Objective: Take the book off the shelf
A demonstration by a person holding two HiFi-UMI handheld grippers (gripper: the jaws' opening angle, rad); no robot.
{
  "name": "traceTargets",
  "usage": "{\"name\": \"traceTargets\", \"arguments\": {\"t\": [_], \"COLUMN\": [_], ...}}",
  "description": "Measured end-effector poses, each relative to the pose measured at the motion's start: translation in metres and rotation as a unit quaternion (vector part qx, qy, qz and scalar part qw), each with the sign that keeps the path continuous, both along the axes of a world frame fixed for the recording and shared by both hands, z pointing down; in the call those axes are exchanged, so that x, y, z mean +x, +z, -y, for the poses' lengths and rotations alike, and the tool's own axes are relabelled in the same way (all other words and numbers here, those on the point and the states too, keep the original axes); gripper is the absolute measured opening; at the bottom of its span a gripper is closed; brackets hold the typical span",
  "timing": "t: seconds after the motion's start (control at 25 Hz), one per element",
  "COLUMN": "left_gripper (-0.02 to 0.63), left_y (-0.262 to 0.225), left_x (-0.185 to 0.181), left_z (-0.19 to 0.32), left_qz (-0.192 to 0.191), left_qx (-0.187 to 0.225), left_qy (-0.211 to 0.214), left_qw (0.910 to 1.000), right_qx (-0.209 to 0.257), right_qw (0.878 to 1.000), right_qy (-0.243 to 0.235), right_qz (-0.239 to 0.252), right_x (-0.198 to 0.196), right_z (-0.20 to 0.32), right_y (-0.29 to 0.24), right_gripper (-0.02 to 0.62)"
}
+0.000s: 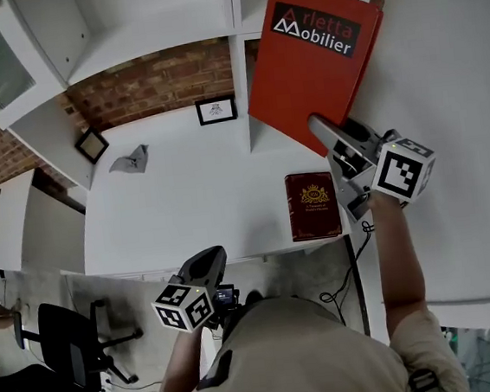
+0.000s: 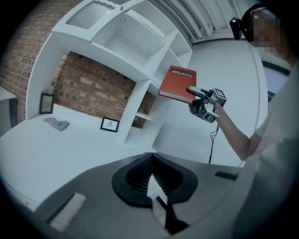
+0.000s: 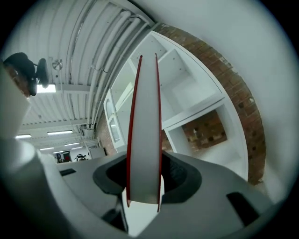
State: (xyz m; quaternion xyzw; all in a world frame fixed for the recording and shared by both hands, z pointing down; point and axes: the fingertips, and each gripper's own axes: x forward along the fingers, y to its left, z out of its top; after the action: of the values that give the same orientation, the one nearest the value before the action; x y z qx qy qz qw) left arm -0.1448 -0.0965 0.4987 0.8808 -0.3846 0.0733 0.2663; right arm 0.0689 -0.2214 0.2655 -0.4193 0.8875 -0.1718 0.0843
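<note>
Right claw (image 1: 321, 128) clamping large stiff red hardcover book (image 1: 301, 63) at near corner — likely heavy, levering beyond claw; left claw (image 2: 150, 156) clenched, empty.

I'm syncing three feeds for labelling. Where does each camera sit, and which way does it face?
Head view: on the person's head, looking steeply down at the desk; the torso, left gripper and right gripper show.
Left gripper view: on the left gripper, facing the shelves; its shut jaws and the right arm show.
Right gripper view: on the right gripper, looking up along the red book it clamps.
Shared: first two both show that book.
</note>
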Motion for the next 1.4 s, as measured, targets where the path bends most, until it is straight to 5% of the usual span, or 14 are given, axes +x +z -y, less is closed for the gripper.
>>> {"name": "traceTargets", "arguments": {"t": [0.4, 0.76, 1.08, 1.4], "left_gripper": [0.003, 0.003, 0.003, 0.003], "left_y": [-0.011, -0.006, 0.027, 0.057], "left_x": [0.022, 0.030, 0.036, 0.025], "left_z": [-0.005, -0.009, -0.083, -0.097], "left_qz": [0.010, 0.038, 0.067, 0.064], "left_qx": [-0.003, -0.013, -0.056, -0.091], "left_qy": [-0.054, -0.102, -0.116, -0.115], "left_qw": [0.9985, 0.9940, 0.9894, 0.9870], "right_qx": [-0.114, -0.171, -0.255, -0.369], "right_qw": [0.988, 0.972, 0.937, 0.899], "right_qy": [-0.090, -0.124, -0.180, -0.170], "right_qz": [0.051, 0.099, 0.160, 0.163], "right_x": [0.006, 0.019, -0.020, -0.067], "right_z": [-0.032, -0.038, -0.101, -0.120], "right_y": [0.087, 0.147, 0.206, 0.285], "right_gripper": [0.161, 0.161, 0.162, 0.161]}}
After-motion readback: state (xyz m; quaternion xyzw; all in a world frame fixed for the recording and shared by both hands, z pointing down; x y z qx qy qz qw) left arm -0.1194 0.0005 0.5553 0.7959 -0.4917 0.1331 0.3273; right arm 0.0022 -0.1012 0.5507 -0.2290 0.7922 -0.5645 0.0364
